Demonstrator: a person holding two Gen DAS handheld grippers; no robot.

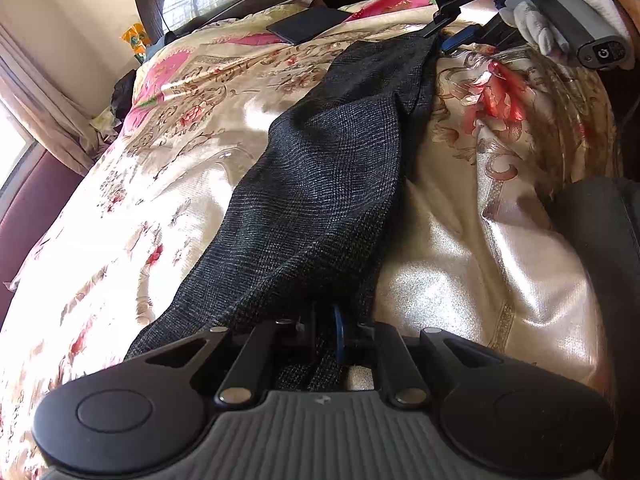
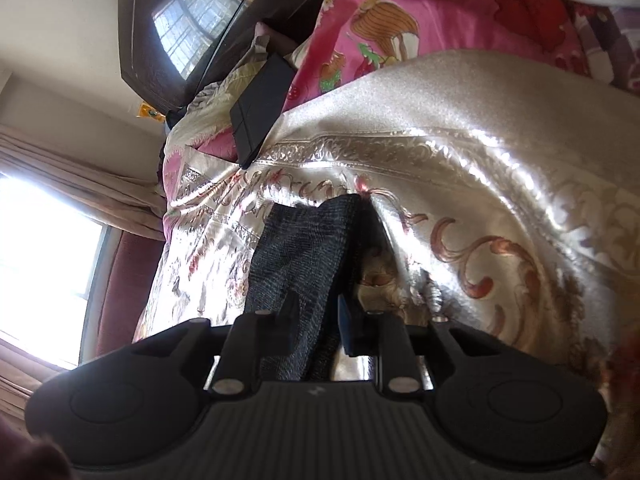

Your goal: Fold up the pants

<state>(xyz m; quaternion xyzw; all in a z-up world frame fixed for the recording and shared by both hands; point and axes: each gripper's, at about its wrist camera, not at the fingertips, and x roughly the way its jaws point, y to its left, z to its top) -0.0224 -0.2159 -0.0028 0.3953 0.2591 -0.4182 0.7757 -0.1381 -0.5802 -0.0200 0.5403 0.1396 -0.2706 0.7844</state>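
Observation:
Dark grey woven pants (image 1: 328, 168) lie lengthwise as a long strip on a shiny floral bedspread (image 1: 160, 184). My left gripper (image 1: 338, 332) is shut on their near end, with cloth bunched between its fingers. At the far end a white-gloved hand (image 1: 536, 20) holds my right gripper (image 1: 438, 38), whose tips meet the pants' far corner. In the right wrist view the pants (image 2: 296, 248) run out from between the fingers of the right gripper (image 2: 318, 316), and the cloth fills the gap between its jaws. The far hem lies on the bedspread (image 2: 480, 160).
A flat black case (image 1: 308, 24) (image 2: 260, 112) rests near the dark wooden headboard (image 2: 180, 32). A pink cartoon blanket (image 2: 400, 20) is heaped at the bed's head. A bright window with curtains (image 2: 40, 260) is on the left. A dark rounded shape (image 1: 600, 240) sits at the right.

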